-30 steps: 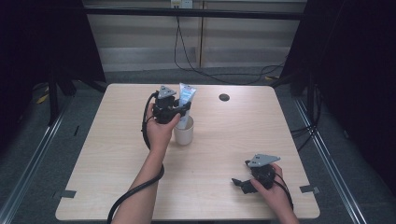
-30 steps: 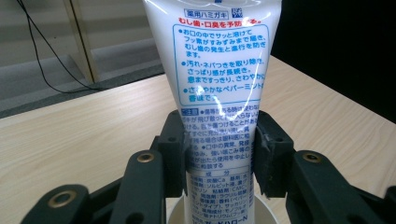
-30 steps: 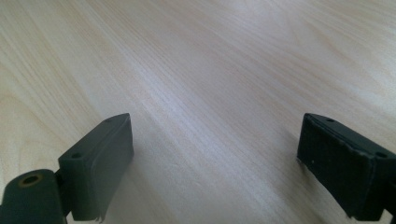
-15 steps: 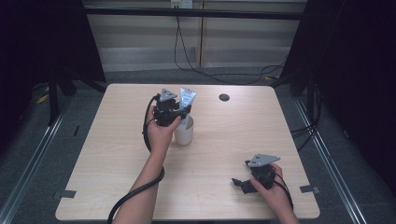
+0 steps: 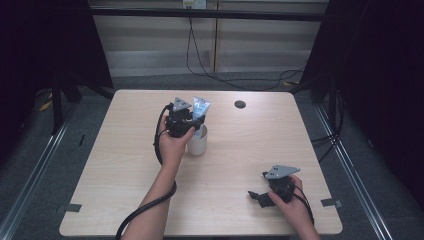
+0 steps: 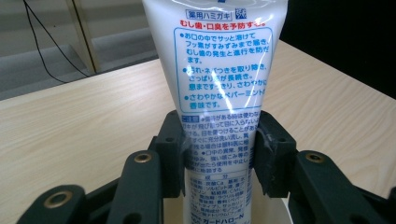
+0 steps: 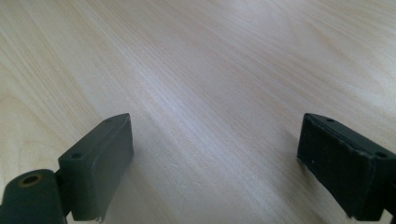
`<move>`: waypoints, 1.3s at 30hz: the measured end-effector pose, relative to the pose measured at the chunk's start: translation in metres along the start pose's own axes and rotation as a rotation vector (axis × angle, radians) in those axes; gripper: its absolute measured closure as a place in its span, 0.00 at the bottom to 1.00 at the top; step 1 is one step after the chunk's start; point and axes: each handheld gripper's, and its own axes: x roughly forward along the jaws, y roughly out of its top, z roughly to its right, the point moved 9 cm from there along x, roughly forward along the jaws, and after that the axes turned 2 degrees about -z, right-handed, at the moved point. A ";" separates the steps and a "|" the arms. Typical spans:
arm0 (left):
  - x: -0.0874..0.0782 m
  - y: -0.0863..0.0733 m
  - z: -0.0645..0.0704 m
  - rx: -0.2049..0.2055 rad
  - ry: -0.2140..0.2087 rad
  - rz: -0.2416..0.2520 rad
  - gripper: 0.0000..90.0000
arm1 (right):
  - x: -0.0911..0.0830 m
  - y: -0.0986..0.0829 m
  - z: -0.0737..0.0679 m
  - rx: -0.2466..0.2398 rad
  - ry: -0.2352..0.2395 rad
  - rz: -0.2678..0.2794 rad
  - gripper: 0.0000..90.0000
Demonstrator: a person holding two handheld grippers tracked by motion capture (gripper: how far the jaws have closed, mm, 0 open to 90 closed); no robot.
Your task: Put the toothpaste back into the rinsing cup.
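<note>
A white toothpaste tube (image 6: 219,70) with blue and red print stands upright, its lower end inside a white cup (image 5: 197,142) near the table's middle. My left gripper (image 5: 192,122) is shut on the tube (image 5: 200,111), its pads (image 6: 173,154) pressing both sides just above the cup's rim (image 6: 280,210). My right gripper (image 5: 256,196) rests low at the table's front right, held by a hand. Its jaws stand wide open over bare wood, with nothing between the pads (image 7: 100,163).
The light wooden table (image 5: 125,165) has a round dark grommet (image 5: 240,104) near its far edge. Cables trail from both grippers toward the front edge. Dark floor and metal rails surround the table.
The left gripper and tube have sunk slightly toward the cup. The right gripper has not moved.
</note>
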 end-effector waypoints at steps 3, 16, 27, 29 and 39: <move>0.000 -0.001 0.000 -0.004 0.001 -0.001 0.66 | 0.000 0.000 0.000 0.000 -0.001 -0.001 0.11; 0.000 -0.007 0.001 0.009 0.003 -0.023 0.65 | 0.000 0.000 0.000 -0.001 -0.001 -0.001 0.11; 0.001 -0.010 0.005 0.013 0.000 -0.022 0.64 | 0.000 0.000 0.000 -0.001 -0.002 -0.001 0.11; 0.000 -0.011 0.004 0.016 0.000 -0.025 0.64 | 0.000 0.000 0.000 -0.001 -0.001 -0.001 0.11; -0.004 -0.017 0.004 0.003 -0.001 -0.023 0.64 | 0.000 0.000 0.000 -0.001 -0.001 -0.001 0.11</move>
